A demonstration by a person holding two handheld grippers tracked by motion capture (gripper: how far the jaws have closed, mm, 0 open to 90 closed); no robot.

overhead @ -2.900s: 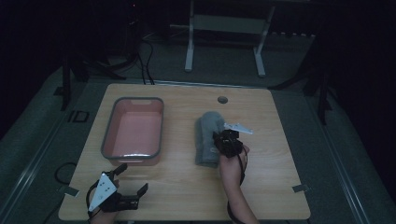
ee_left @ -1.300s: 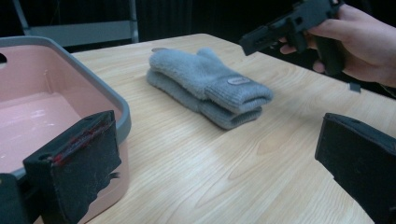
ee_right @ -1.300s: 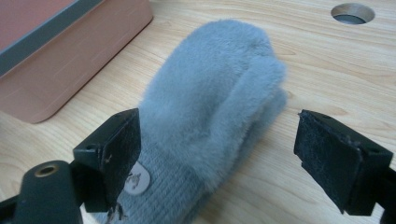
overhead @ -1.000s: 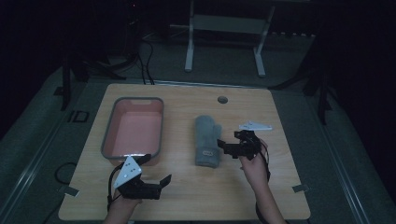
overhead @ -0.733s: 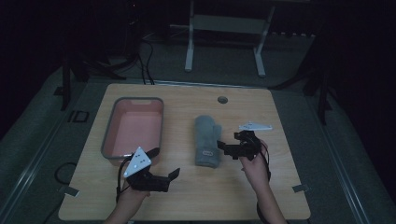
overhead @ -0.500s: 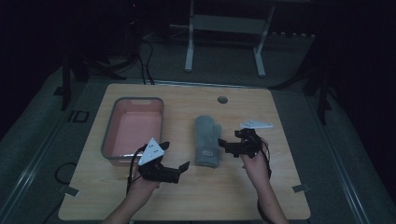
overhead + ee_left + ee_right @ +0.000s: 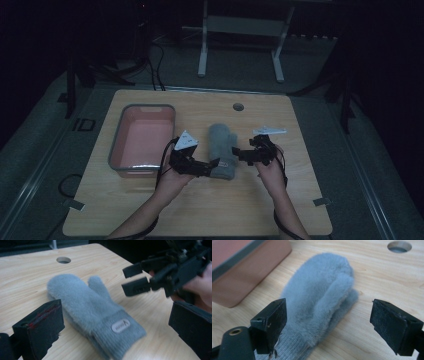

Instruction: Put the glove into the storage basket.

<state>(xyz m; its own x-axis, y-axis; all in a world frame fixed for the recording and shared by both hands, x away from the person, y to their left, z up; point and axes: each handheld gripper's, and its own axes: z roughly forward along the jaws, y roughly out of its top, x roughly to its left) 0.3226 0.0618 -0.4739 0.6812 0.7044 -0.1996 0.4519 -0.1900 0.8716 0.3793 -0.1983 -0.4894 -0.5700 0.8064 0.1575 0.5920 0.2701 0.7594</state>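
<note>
A fluffy grey mitten lies flat in the middle of the wooden table, cuff toward me and fingertip end pointing away. Its knit cuff carries a small oval label. My left gripper is open at the cuff's left corner, and in the left gripper view its jaws stand wide on either side of the mitten. My right gripper is open just right of the mitten, near the thumb. In the right gripper view its jaws straddle the mitten low over the table. The right gripper also appears in the left gripper view.
A pink tray with a grey rim sits left of the mitten, close to my left hand; its side wall is in the right gripper view. A round cable hole is at the table's back. A metal stand and cables are on the floor beyond.
My left gripper has travelled from the table's front left corner up and right to the mitten's cuff. My right gripper drew back off the mitten to its right side, then stayed there.
</note>
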